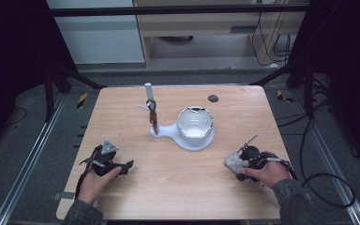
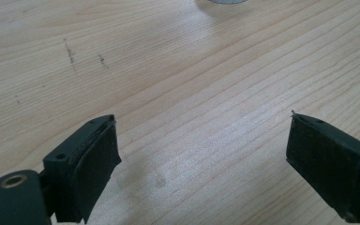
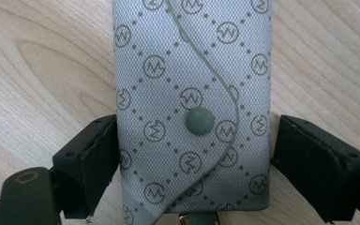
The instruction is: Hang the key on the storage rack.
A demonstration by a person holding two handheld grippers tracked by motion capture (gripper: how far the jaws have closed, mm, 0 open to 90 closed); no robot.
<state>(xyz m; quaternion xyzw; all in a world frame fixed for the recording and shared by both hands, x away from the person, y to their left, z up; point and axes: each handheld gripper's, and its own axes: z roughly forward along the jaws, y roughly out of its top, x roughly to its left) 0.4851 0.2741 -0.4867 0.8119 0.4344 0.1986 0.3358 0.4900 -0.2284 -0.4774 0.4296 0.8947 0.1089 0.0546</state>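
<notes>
We have the grey monogrammed key pouch [image 3: 192, 108] lying flat on the wooden table [image 1: 168, 187] between the jaws of our right gripper [image 3: 194, 164]; the left pad touches, the right stands off. We should close squarely below the snap. Our left gripper [image 2: 201, 159] hangs open, empty.

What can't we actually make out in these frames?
- Grey patterned pouch: right gripper view, its far end and near edge are cut off by the frame; contents hidden by the snapped flap.
- Right tool: the left pad touches the pouch, a gap shows at the right pad; firmness of grip unclear.
- Small items hanging on the white stand: high view, too small to identify.
- Bowl: high view, too small and glary to tell whether anything lies inside.
</notes>
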